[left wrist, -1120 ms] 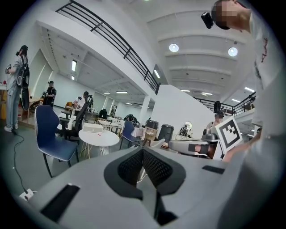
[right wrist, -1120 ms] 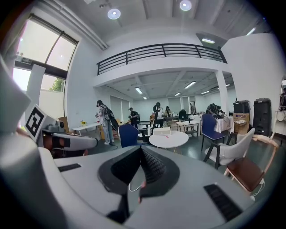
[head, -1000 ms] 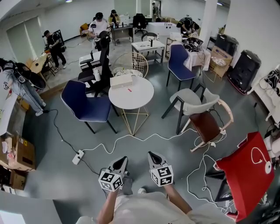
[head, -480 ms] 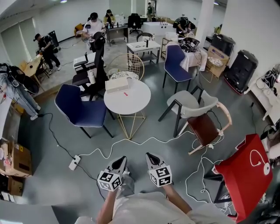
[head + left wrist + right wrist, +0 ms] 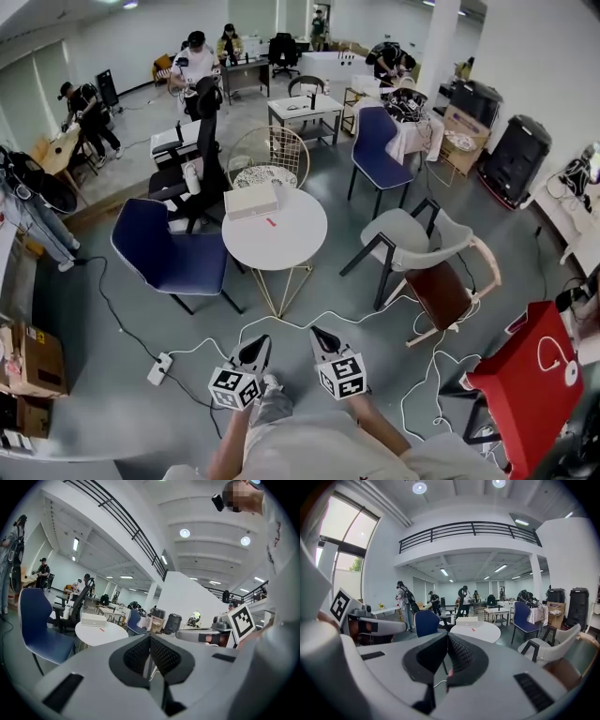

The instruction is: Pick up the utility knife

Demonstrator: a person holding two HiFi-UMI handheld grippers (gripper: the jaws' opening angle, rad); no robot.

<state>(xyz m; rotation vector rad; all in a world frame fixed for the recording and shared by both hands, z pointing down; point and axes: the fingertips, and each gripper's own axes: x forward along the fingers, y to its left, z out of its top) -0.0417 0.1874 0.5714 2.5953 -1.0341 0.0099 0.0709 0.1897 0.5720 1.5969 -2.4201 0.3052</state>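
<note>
A small red utility knife [image 5: 271, 222] lies on the round white table [image 5: 291, 242], just in front of a white box [image 5: 251, 200]. The same knife [image 5: 101, 629] shows far off in the left gripper view, and as a red speck [image 5: 472, 629] in the right gripper view. My left gripper [image 5: 255, 345] and right gripper [image 5: 323, 336] are side by side low in the head view, over the floor and well short of the table. Both point at the table. Both are shut with nothing between the jaws.
A blue chair [image 5: 169, 248] stands left of the table, a grey chair [image 5: 412, 234] and a brown one [image 5: 445, 281] to its right. White cables [image 5: 281, 317] and a power strip [image 5: 157, 368] lie on the floor ahead. A red table [image 5: 525, 375] is at right. People work at the back.
I have walked forward: both grippers have been carried toward the round table, which now sits closer and lower in the head view. Both grippers stay shut.
</note>
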